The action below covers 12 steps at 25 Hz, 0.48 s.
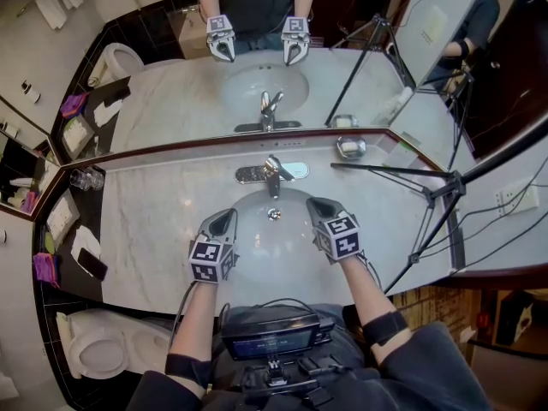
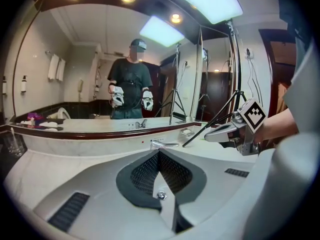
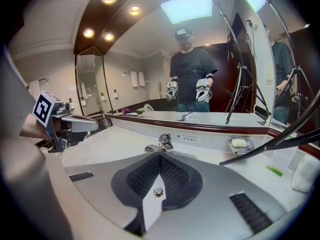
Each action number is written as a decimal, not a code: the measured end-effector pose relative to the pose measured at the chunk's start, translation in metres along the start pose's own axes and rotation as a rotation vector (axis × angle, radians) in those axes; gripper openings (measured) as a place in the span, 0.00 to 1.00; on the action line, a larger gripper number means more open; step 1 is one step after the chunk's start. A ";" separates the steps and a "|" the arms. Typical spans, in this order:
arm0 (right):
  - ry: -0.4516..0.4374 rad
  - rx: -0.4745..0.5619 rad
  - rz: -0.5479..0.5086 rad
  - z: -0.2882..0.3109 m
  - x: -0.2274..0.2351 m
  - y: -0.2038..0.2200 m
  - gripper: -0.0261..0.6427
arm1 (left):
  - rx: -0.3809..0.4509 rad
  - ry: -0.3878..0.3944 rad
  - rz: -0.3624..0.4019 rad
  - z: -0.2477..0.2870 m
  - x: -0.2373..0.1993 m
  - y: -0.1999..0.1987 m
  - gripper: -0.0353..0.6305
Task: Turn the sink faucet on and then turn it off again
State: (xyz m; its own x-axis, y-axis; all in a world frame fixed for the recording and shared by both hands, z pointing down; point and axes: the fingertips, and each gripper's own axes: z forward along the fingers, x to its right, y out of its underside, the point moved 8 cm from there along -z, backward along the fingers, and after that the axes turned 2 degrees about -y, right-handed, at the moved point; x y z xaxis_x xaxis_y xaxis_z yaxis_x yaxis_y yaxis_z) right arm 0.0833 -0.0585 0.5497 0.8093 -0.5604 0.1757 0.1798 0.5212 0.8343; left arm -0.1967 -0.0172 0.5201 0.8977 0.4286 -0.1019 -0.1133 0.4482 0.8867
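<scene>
Head view first: the left gripper [image 1: 226, 217] and right gripper [image 1: 316, 203] both hang over the sink [image 1: 242, 202], one on each side of the drain [image 1: 274, 215]. They point toward the faucet [image 1: 272, 172]. It stands at the back of the basin, on the counter [image 1: 158, 221] just under the mirror [image 1: 171, 92]. Neither gripper touches it, and the right one is the nearer. A soap dish [image 1: 351, 147] sits to the faucet's right. A tripod [image 1: 438, 197] stands on the counter's right part, one leg reaching toward the dish. A toilet [image 1: 96, 349] shows at lower left.

Over to the left gripper view: the fingers [image 2: 142, 173] are pressed together with nothing between them. Their joined tip lines up just below the faucet, which is apart from it, further back. The right gripper comes in from the right edge, held level above the counter. In the mirror a person holds both grippers up in front of the body.

Now the right gripper view: these fingers are together too, and nothing is clamped. The faucet stands just past the tip, close but clear of it. The left gripper shows at the left edge and the soap dish off to the right.
</scene>
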 end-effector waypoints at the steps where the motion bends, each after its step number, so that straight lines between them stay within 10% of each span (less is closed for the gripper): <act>1: 0.004 0.004 -0.004 0.000 0.001 0.001 0.07 | -0.002 -0.003 0.003 0.000 0.000 0.000 0.06; 6: 0.098 -0.023 -0.130 0.002 -0.001 -0.006 0.07 | -0.005 -0.014 -0.008 0.001 -0.001 0.000 0.06; 12: 0.149 -0.167 -0.655 0.034 -0.009 0.000 0.27 | -0.010 -0.021 -0.018 0.003 -0.003 0.002 0.06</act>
State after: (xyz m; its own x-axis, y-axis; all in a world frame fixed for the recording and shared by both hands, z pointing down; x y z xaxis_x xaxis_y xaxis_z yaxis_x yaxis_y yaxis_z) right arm 0.0571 -0.0757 0.5658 0.5707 -0.7055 -0.4201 0.7314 0.2043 0.6506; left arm -0.1982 -0.0201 0.5239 0.9083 0.4039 -0.1087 -0.1010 0.4639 0.8801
